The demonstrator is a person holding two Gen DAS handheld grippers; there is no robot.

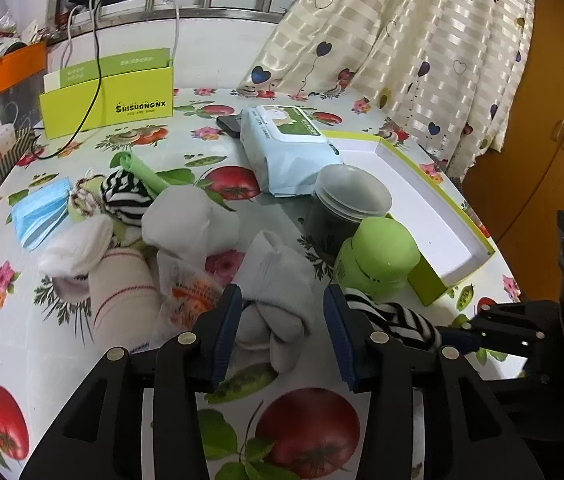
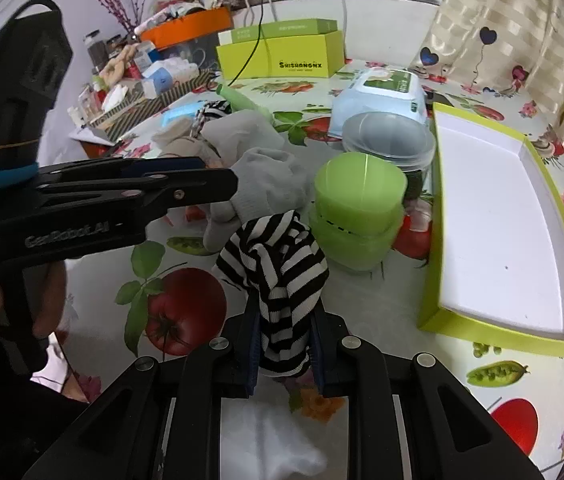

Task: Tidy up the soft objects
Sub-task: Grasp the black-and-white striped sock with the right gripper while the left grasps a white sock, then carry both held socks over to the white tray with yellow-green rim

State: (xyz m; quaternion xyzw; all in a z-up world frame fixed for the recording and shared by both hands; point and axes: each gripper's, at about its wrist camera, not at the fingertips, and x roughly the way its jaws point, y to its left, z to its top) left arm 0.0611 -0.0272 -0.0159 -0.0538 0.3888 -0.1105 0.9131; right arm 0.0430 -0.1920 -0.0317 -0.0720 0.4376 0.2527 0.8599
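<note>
My right gripper (image 2: 284,344) is shut on a black-and-white striped sock (image 2: 277,264) and holds it beside the green cup (image 2: 356,216). The same sock shows in the left wrist view (image 1: 394,318), held by the right gripper (image 1: 456,338). My left gripper (image 1: 282,332) is open, its jaws on either side of a knotted grey sock (image 1: 273,292) on the table. More soft things lie behind: a white sock (image 1: 189,220), another striped sock (image 1: 125,194), a blue face mask (image 1: 39,210) and a cream sock with red stripes (image 1: 121,304). The left gripper also shows in the right wrist view (image 2: 217,184).
An open lime-green box lid with a white inside (image 2: 494,232) lies at the right. A clear plastic tub (image 1: 348,208), a wet-wipes pack (image 1: 286,148), a phone (image 1: 229,124) and a lime box (image 1: 109,100) stand behind. A curtain (image 1: 422,52) hangs at the right.
</note>
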